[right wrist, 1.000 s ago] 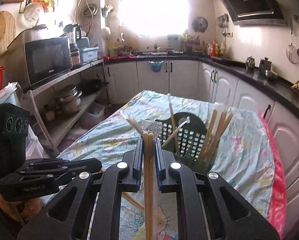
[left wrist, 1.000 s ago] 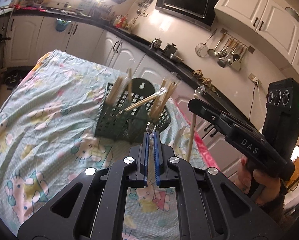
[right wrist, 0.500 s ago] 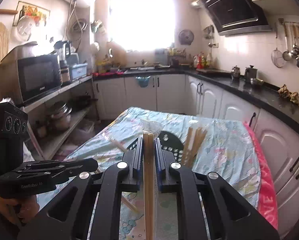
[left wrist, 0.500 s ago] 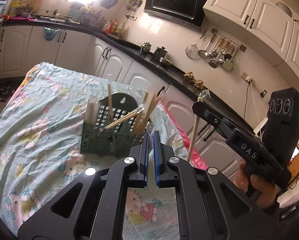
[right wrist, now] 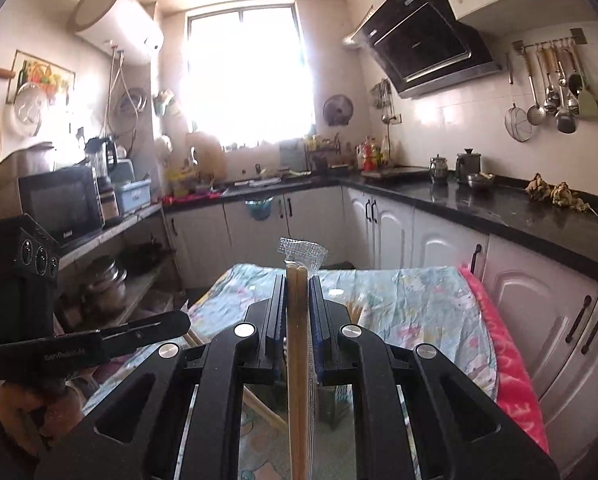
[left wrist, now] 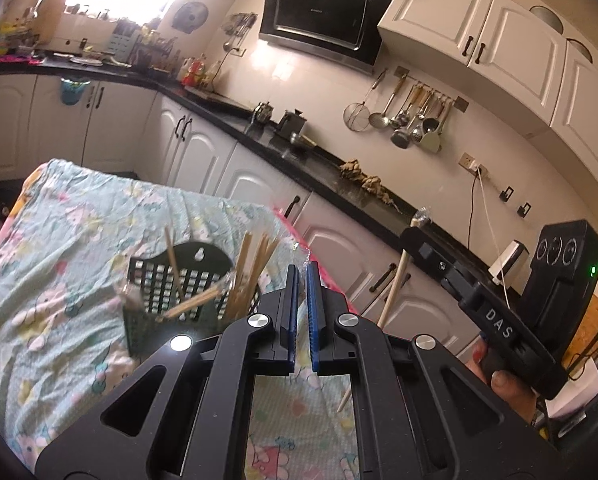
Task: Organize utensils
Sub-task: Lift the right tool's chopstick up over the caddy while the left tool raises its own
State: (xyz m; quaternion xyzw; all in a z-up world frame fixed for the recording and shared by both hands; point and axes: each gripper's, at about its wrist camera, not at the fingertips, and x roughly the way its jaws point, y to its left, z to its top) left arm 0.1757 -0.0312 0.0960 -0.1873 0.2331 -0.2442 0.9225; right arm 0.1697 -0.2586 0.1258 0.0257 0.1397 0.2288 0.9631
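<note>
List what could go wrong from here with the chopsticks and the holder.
1. The right gripper holds the wrapped chopsticks near their top, high above the table; the long free end could swing and miss the green holder.
2. The holder already has chopsticks leaning across it; the new pair may jam against them or tip the light holder.
3. A scrap of plastic wrapper seems caught at the left gripper and could snag.
</note>
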